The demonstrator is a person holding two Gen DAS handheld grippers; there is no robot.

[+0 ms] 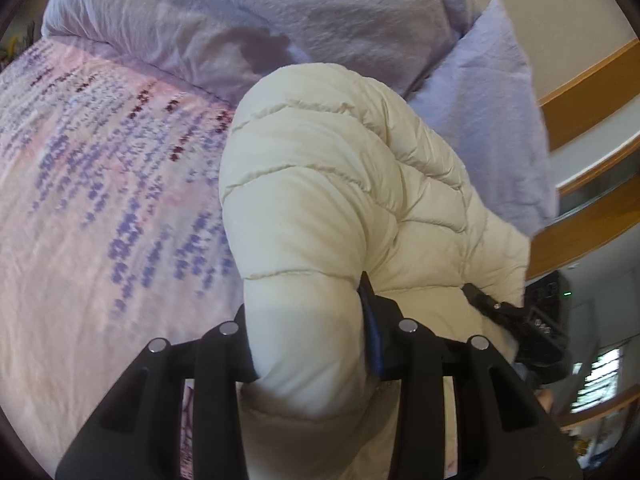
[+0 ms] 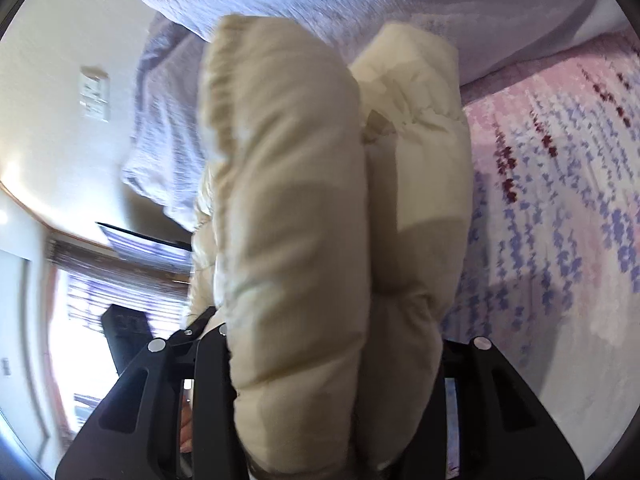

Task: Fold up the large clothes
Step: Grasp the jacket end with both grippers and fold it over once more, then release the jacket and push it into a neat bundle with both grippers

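Black left gripper (image 1: 308,344) clamps one cream quilted puffer jacket (image 1: 340,184) at lower centre; black right gripper (image 2: 332,360) clamps it too. Open pink-and-purple patterned bedspread (image 1: 100,200) lies left, one lavender pillow (image 1: 488,112) upper right.

Cream quilted puffer jacket (image 1: 340,184) beside a pale lavender pillow (image 1: 492,120) — beneath the jacket, a pink bedspread (image 1: 100,200) patterned with violet and maroon dashes; black grippers — left (image 1: 308,344), right (image 2: 332,360).
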